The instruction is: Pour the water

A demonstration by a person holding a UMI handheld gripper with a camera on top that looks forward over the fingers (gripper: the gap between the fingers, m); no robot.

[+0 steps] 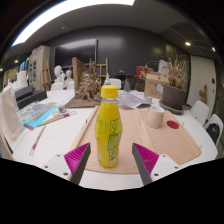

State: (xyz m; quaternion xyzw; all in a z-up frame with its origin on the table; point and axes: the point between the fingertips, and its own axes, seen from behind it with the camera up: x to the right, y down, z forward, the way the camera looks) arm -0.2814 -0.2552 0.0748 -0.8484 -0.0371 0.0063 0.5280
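Gripper [111, 166]: fingers spread wide, magenta pads [78, 158] facing inward, nothing pressed between them; daylight shows at either side of the bottle, so no hold is made yet. Bottle [109, 127]: upright between the fingers, standing on its own base on a wooden board [180, 145]; clear plastic, yellow-green liquid filling it nearly to the neck, yellow screw cap [110, 92] in place, printed label round the body. Handling, as judged: fairly heavy for its size because full; thin walls likely to give under hard squeeze; smooth surface probably slippery. Best hold appears to be the straight labelled mid-body, below the shoulder taper and above the base, so the weight does not tip it during the pour. Cap looks closed, which would stop any pouring until removed. Paper cup [155, 117]: pale, upright on the same board, beyond the fingers and to the right of the bottle, near but apart from it; the likely receiver. Small red round item [172, 125]: flat on the board just beyond the cup; identity unclear. Table [60, 135]: white, carrying papers and a teal item [40, 112] to the left, well apart from the bottle. Room beyond: cluttered shelving and furniture, too small to itemise. Path from bottle to cup looks free of obstruction.
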